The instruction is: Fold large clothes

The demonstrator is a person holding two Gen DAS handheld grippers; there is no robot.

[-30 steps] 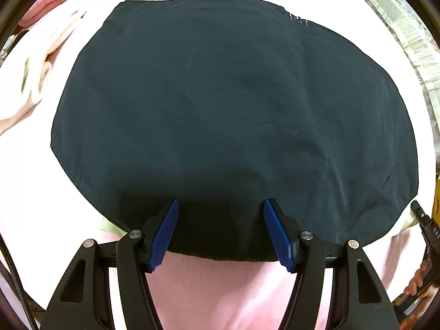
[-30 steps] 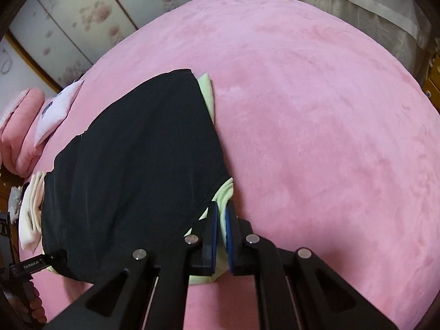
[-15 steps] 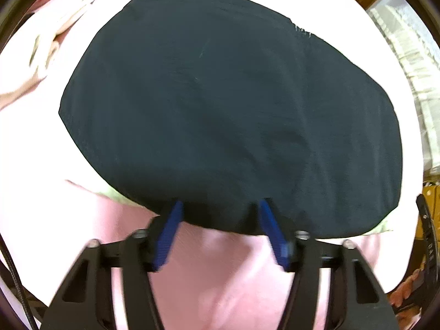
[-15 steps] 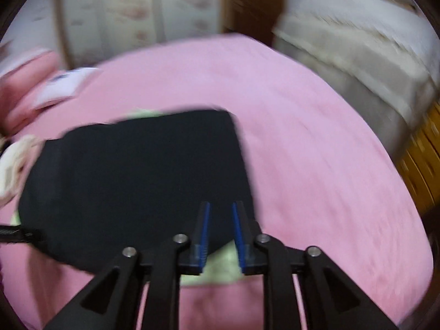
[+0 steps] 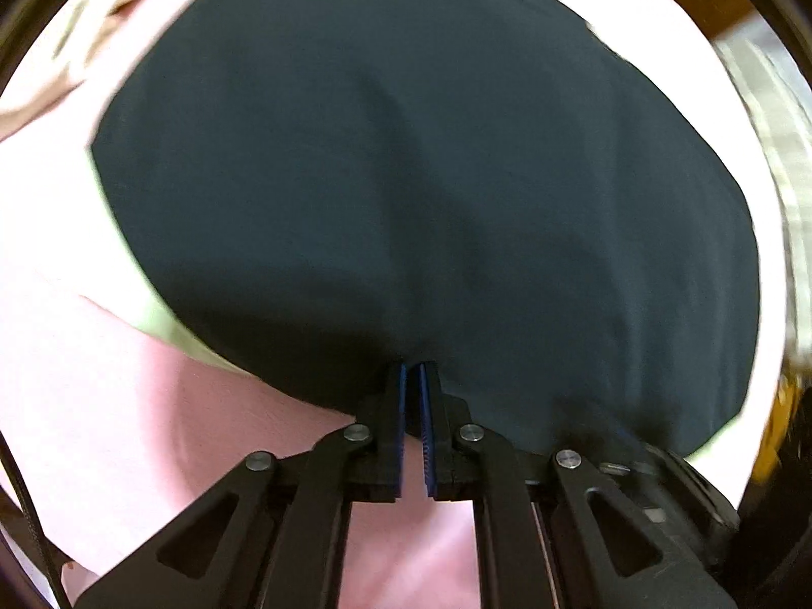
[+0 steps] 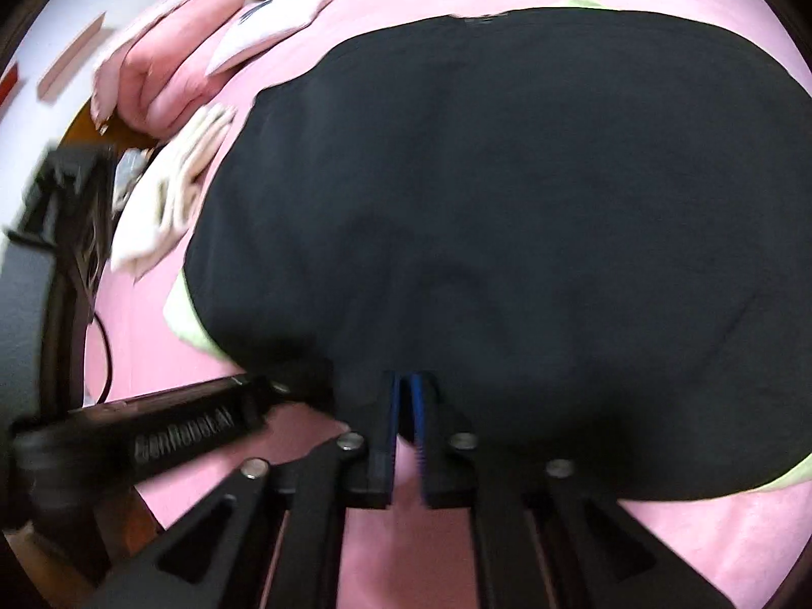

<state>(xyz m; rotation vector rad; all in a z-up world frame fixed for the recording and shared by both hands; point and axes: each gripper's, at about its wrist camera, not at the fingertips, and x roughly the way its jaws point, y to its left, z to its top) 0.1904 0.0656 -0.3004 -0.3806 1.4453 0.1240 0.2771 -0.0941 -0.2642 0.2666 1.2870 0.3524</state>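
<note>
A large black garment (image 5: pixel 431 177) lies spread on the pink bed cover (image 5: pixel 152 431), with a pale green layer (image 5: pixel 167 325) peeking out from under its edge. My left gripper (image 5: pixel 412 370) points steeply down, shut, with the garment's near hem pinched between its blue pads. In the right wrist view the same black garment (image 6: pixel 507 203) fills the frame. My right gripper (image 6: pixel 405 380) is shut on that near hem too. The left tool's black housing (image 6: pixel 188 436) lies close beside it on the left. Green trim (image 6: pixel 188 325) shows at the garment's left corner.
Pink pillows (image 6: pixel 167 76) and a white sheet (image 6: pixel 274 35) lie at the bed's far left. A cream folded cloth (image 6: pixel 182 188) sits just left of the garment. A pale curtain (image 5: pixel 776 152) hangs past the bed on the right. Bare pink cover (image 6: pixel 710 533) lies in front of the hem.
My left jaws went from wide apart to shut on the near hem. My right gripper swung from the garment's green corner to the near hem beside the left tool, briefly parting its jaws.
</note>
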